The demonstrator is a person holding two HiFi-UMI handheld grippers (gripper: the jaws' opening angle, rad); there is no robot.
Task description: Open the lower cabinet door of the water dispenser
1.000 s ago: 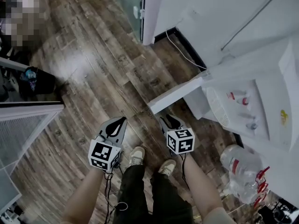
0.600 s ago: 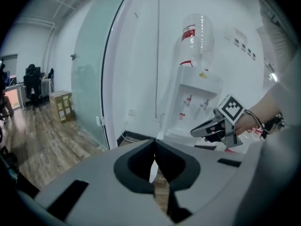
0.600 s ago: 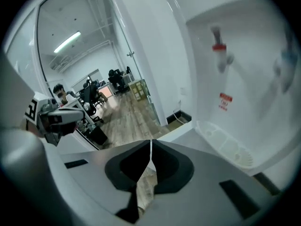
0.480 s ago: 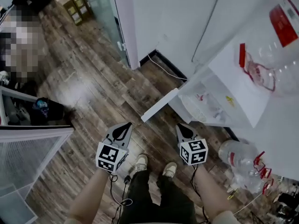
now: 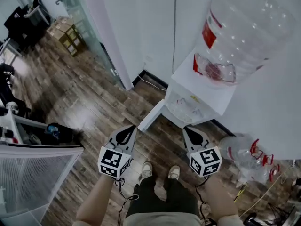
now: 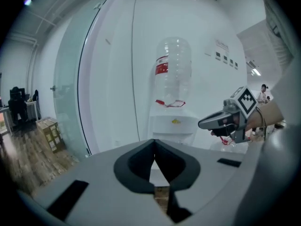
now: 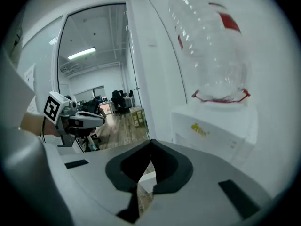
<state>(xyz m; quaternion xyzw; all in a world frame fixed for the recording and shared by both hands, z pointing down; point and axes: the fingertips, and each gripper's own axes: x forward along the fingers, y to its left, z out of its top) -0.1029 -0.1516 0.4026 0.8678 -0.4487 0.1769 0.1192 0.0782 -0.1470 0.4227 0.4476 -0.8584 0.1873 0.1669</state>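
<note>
left gripper [image 5: 132, 127] shut tight, empty. right gripper [image 5: 185, 129] jaws just closed, nothing btwn. Only head view shows dispenser [image 5: 207, 92] lower door [image 5: 151, 115] open; gripper views get bottle [image 6: 173, 69], dispenser top.

Loads of bare brown wood-plank floor [image 5: 94, 102] open on the left. Dead ahead, the white lower cabinet door [image 5: 151, 115] of the white water dispenser [image 5: 202, 86] stands swung out across the floor. On the right (tightest spot), clear plastic water bottles with red handles [image 5: 244, 157] crowd the floor beside the dispenser. A white frosted panel [image 5: 33, 173] walls off the lower left.
</note>
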